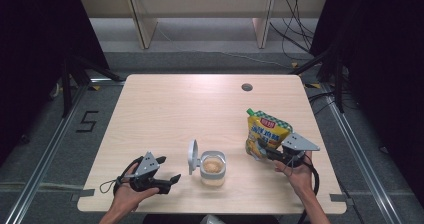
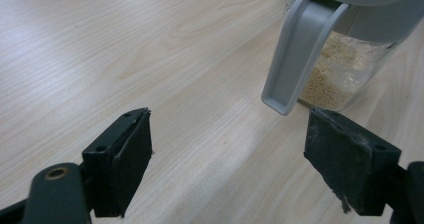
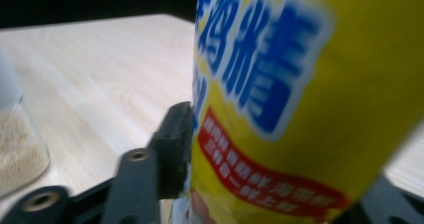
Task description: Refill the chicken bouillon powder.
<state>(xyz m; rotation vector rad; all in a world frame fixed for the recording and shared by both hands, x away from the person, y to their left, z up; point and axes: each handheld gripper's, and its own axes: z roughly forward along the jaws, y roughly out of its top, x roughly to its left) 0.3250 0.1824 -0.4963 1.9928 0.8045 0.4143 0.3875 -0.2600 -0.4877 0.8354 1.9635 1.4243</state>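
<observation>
Our left tongs [image 1: 169,170] wait wide and empty on the tabletop [image 1: 165,109] beside the jar [image 1: 213,168], lid [image 1: 193,156] flipped open, granules inside. Right tongs [image 1: 260,150] hold the yellow pouch [image 1: 266,130] upright just beside it; capping and closing look left.

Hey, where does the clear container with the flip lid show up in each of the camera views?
High view: the container stands low in the middle, lid flipped open to its left.
Left gripper view: upper right, grey lid hanging toward the camera, beige granules behind it.
Right gripper view: far left edge, granules through the glass.
Shared landmark: the yellow pouch, big at right in the right gripper view.
</observation>
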